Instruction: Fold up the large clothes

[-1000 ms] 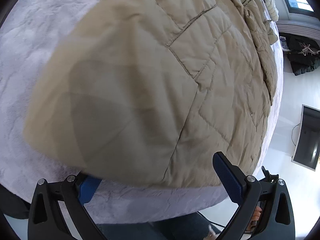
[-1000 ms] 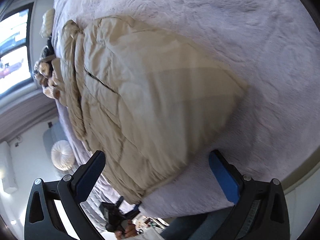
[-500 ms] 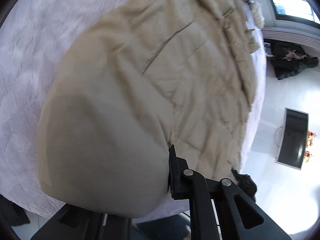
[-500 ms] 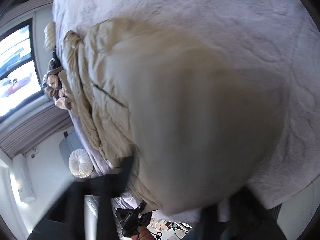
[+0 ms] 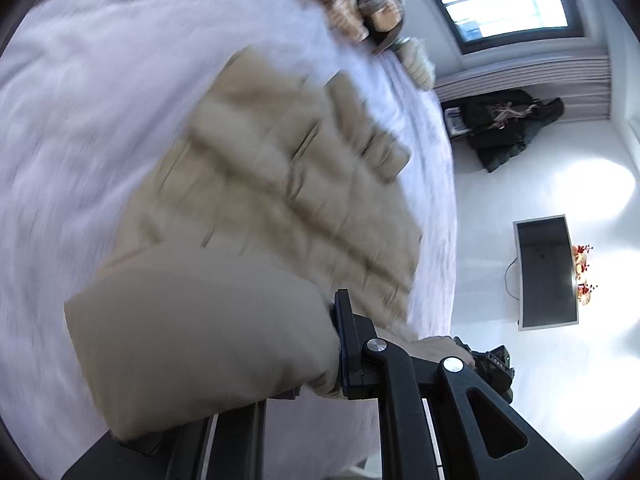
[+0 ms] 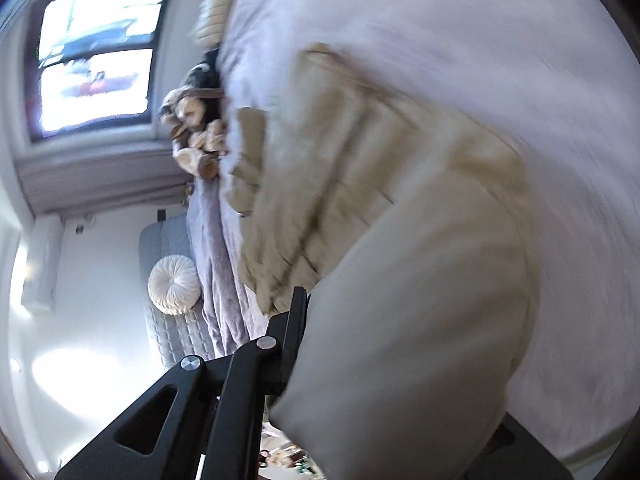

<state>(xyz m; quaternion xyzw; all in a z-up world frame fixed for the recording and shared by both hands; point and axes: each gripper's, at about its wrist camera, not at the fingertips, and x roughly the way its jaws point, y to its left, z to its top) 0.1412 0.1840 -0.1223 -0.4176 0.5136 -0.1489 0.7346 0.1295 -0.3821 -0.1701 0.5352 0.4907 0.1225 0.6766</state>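
Observation:
A beige quilted jacket (image 5: pixel 288 200) lies on a bed with a pale lilac cover (image 5: pixel 80 120). My left gripper (image 5: pixel 320 344) is shut on the jacket's hem, and the held corner is lifted off the bed and covers the left finger. In the right wrist view the same jacket (image 6: pixel 340 168) is blurred. My right gripper (image 6: pixel 316 344) is shut on the other hem corner, which bulges over and hides the right finger. The far part of the jacket still rests on the lilac cover (image 6: pixel 480 20).
Stuffed toys (image 5: pixel 360 4) sit at the bed's far end below a window (image 5: pixel 500 4). Dark clothes (image 5: pixel 504 120) and a monitor (image 5: pixel 546 272) lie on the white floor. A round white cushion (image 6: pixel 174 284) rests beside the bed.
Both grippers went from open at the jacket's hem to shut on it. They have since lifted the hem up and carried it toward the far end of the jacket.

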